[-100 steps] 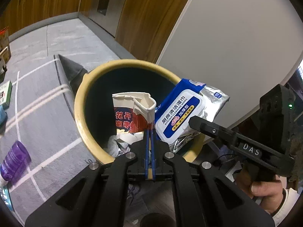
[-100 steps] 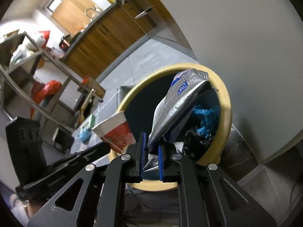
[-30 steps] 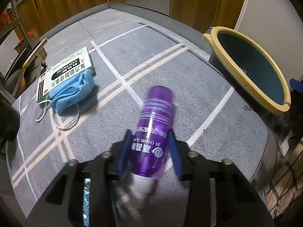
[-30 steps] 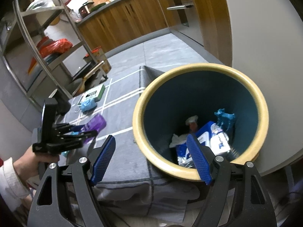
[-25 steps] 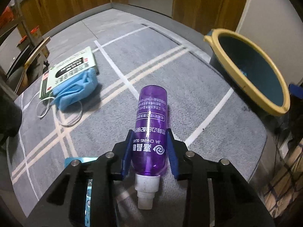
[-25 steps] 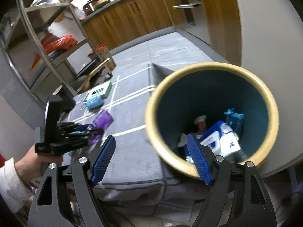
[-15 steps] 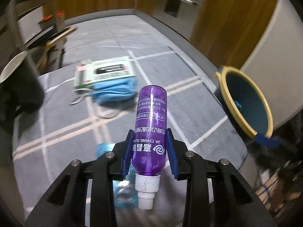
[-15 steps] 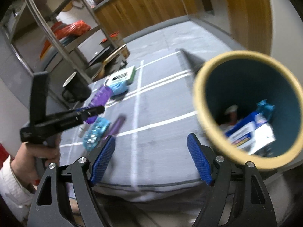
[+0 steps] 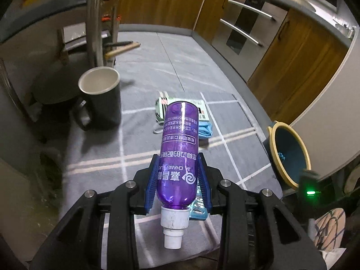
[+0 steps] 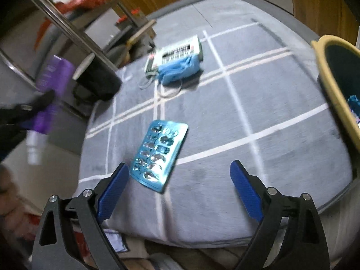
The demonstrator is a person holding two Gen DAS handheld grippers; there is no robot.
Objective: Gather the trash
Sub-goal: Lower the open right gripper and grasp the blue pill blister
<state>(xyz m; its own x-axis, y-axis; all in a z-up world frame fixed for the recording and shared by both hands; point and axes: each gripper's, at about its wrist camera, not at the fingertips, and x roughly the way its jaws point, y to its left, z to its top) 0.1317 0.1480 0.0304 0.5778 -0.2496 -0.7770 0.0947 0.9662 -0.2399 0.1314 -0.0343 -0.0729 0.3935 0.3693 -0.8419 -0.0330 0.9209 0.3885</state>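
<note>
A: Left wrist view first, from the left: a black mug [image 9: 99,96] stands on the grey-clothed tabletop [image 9: 94,157]; the left hand-held gripper [image 9: 177,180] is clenched on a purple bottle [image 9: 178,150], cap toward the camera, lifted clear of the cloth. Past it lie a printed box [image 9: 202,110] and a blue face mask [image 9: 205,130]; the yellow-rimmed bin [image 9: 290,155] sits off the right edge

B: And the right wrist view?

A: Bottle far left, blurred. A blue blister pack [image 10: 159,155] lies near the right hand-held gripper [image 10: 177,189], whose jaws are spread wide and empty

B: Progress?

A: The bin already holds some rubbish. By my reckoning the bottle, blister pack, mask and box remain
</note>
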